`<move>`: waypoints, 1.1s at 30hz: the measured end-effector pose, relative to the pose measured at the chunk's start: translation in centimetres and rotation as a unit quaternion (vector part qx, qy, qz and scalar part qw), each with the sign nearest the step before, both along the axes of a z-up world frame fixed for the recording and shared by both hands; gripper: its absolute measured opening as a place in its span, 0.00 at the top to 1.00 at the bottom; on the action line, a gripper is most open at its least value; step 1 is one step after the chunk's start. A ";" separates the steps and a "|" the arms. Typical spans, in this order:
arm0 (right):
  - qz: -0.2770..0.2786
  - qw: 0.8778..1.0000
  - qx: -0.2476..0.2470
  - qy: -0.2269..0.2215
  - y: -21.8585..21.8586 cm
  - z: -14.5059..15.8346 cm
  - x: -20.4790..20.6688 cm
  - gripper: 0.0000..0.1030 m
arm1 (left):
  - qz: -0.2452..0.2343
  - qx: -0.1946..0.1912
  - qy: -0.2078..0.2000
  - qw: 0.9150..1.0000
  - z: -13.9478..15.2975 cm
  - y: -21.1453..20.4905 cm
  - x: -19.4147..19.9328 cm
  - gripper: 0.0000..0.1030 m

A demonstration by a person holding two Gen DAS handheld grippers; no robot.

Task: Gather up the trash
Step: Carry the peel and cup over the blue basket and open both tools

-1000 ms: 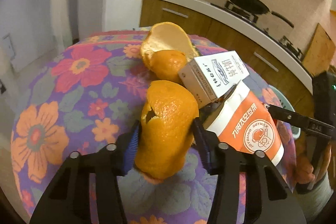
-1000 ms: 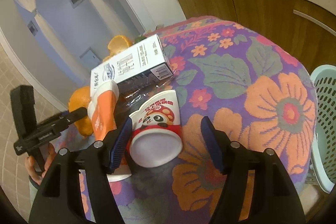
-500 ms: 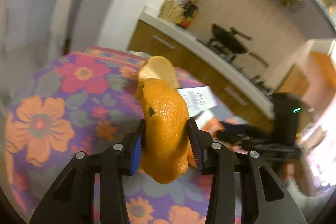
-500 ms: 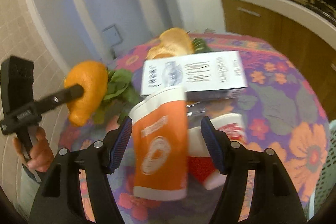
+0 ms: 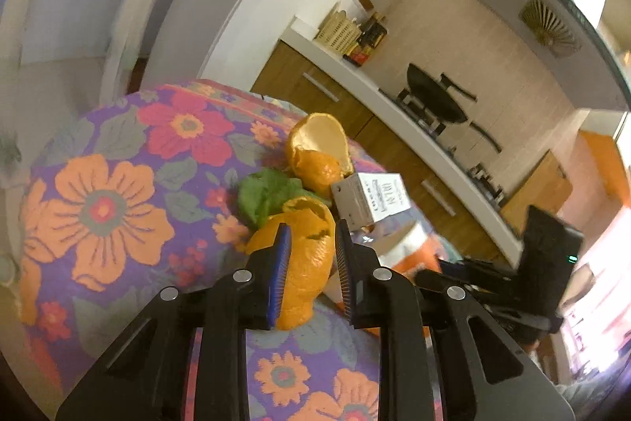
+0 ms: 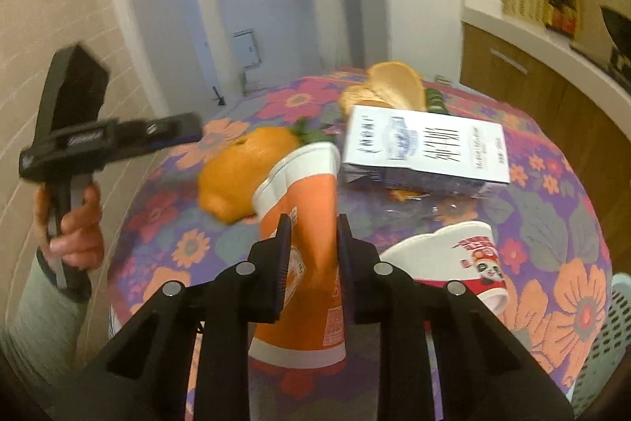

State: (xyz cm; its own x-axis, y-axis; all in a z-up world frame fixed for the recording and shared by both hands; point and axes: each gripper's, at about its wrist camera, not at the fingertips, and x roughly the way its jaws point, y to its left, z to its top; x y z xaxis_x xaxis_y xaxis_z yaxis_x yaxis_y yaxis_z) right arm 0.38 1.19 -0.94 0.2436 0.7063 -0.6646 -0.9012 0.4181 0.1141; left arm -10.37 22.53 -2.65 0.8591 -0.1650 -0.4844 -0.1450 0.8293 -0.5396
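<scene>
My left gripper (image 5: 309,241) is shut on a piece of orange peel (image 5: 305,255) and holds it above the flowered table (image 5: 118,192). In the right wrist view the same peel (image 6: 240,172) hangs at the left gripper's tip. My right gripper (image 6: 309,235) is shut on an orange soymilk cup (image 6: 311,223), lifted and tilted. On the table lie a second orange peel (image 5: 319,148), a white milk carton (image 6: 422,152), green leaves (image 5: 268,196) and a red-and-white paper cup (image 6: 453,259) on its side.
A pale blue basket (image 6: 607,342) stands beside the table at the right edge. Behind the table runs a kitchen counter (image 5: 394,105) with wooden cabinets, a pan and a wicker basket. A crumpled clear wrapper (image 6: 418,208) lies under the carton.
Both grippers have closed and lifted: the left one took the orange peel up off the table, the right one swung from the red cup to the orange soymilk cup and gripped it.
</scene>
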 end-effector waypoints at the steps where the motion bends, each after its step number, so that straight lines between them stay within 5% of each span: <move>1: 0.003 1.000 -0.004 -0.008 0.2 0.0 -0.5 0.81 | 0.003 0.011 0.007 1.000 0.0 -0.1 0.1 0.79; 4: 0.017 1.000 -0.014 -0.013 0.4 -0.6 -1.6 0.81 | 0.023 0.057 0.028 0.998 -0.2 -0.6 0.5 0.37; 5: 0.021 1.000 -0.017 -0.004 0.6 -1.0 -1.7 0.79 | 0.031 0.068 0.031 0.997 -0.3 -0.6 0.6 0.32; 15: 0.010 1.000 -0.015 0.020 1.4 -1.1 -1.6 0.79 | 0.014 0.093 0.116 0.989 -3.2 0.2 3.7 0.29; 17: 0.004 1.000 -0.017 0.024 1.3 -1.2 -1.4 0.79 | 0.008 0.082 0.120 0.989 -3.4 0.2 4.0 0.34; 24: 0.002 1.000 0.000 0.025 0.3 -0.7 -1.6 0.81 | -0.009 0.093 0.100 0.991 -2.1 -2.0 2.9 0.75; 33: -0.038 0.997 0.071 0.003 -4.5 3.6 -1.4 0.81 | -0.059 0.068 -0.032 0.995 3.8 -4.3 -0.6 0.78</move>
State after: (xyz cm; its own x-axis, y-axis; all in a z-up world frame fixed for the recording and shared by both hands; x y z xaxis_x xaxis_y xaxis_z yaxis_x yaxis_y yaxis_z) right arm -1.00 -3.35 2.69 0.2963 0.7727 -0.5613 -0.8669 0.4642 0.1815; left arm -10.93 18.26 1.18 0.8674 -0.2029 -0.4543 -0.0116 0.9046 -0.4261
